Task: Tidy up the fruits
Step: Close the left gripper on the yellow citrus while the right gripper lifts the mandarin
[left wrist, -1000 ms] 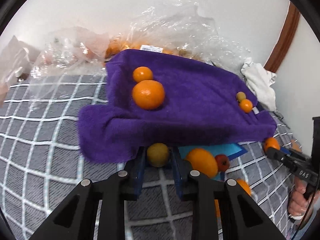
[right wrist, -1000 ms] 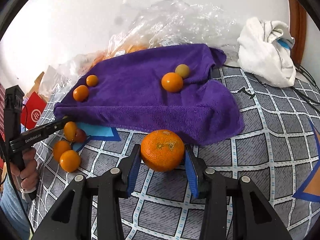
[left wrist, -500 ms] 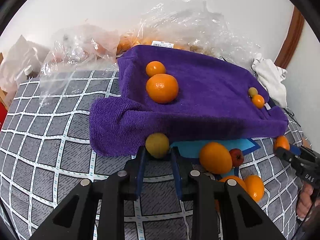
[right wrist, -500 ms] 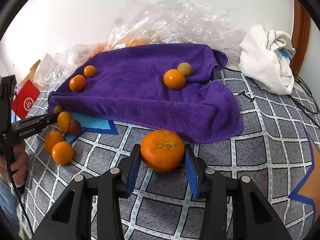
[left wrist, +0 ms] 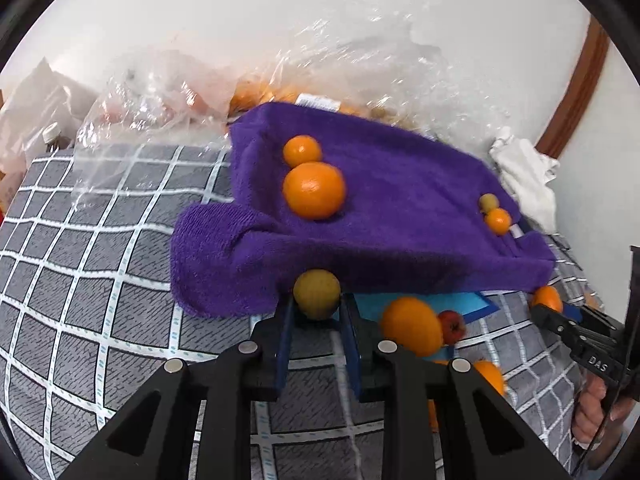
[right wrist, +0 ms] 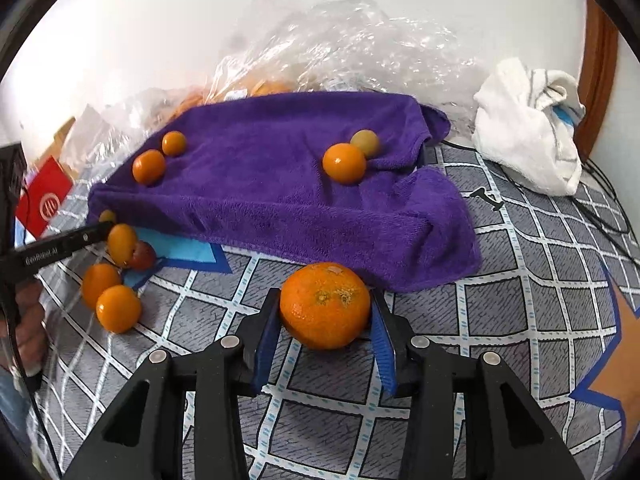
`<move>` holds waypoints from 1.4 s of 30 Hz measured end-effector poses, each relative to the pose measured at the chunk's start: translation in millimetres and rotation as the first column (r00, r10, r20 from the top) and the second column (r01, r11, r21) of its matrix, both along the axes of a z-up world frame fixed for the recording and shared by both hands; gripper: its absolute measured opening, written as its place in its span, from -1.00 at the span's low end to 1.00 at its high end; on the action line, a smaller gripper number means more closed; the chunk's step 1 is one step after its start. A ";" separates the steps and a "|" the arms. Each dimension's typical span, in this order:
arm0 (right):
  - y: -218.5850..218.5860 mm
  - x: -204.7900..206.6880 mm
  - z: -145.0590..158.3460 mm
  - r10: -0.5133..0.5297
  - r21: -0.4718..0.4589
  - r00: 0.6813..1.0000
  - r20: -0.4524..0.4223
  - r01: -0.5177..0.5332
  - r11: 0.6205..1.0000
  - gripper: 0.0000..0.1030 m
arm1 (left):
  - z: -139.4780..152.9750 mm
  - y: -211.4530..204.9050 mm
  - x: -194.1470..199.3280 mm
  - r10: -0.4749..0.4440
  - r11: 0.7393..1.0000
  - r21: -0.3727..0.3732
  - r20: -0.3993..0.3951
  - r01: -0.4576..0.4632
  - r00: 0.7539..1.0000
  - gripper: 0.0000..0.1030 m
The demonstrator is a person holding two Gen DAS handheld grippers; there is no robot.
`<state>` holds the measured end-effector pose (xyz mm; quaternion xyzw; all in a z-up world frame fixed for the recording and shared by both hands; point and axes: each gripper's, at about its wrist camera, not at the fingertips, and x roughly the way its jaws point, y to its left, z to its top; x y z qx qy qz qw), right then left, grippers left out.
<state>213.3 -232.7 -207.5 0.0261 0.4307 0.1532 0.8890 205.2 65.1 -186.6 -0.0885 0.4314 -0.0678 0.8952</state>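
Two fruits are in hand at once. The left gripper (left wrist: 316,312) is clamped on a small yellow-green fruit (left wrist: 317,294), right at the near edge of the purple towel (left wrist: 400,216), and the right gripper (right wrist: 325,320) squeezes a big orange (right wrist: 325,305) just off the towel's near right corner. Both sit close to the checked bedcover (right wrist: 520,320), which looks like pickup or carry height.

On the towel the sorting seems to show: a large orange (left wrist: 314,189) paired with a smaller one (left wrist: 302,151) toward the left, a small orange fruit (right wrist: 344,163) beside a greenish one (right wrist: 365,143) toward the right. So each held fruit probably heads to its matching group.

Below the towel's left corner, loose oranges (right wrist: 118,308) and a small red fruit (right wrist: 142,255) wait by a blue patch. Behind the towel lie crinkled plastic bags (right wrist: 340,52); to its right, a white cloth (right wrist: 528,124).
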 end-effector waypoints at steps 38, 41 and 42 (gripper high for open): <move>-36.1 -12.7 31.5 -0.088 0.235 0.988 0.126 0.057 0.970 -0.18 | 38.9 23.0 -17.1 0.030 0.989 -0.145 0.178 -0.004 0.984 -0.57; -36.4 -13.4 32.2 -0.093 0.232 0.987 0.133 0.060 0.971 -0.18 | 39.8 21.7 -18.0 0.028 0.990 -0.140 0.181 -0.002 0.983 -0.57; -36.7 -13.4 31.9 -0.095 0.231 0.987 0.133 0.062 0.971 -0.18 | 40.0 21.3 -18.2 0.027 0.990 -0.140 0.182 -0.002 0.983 -0.57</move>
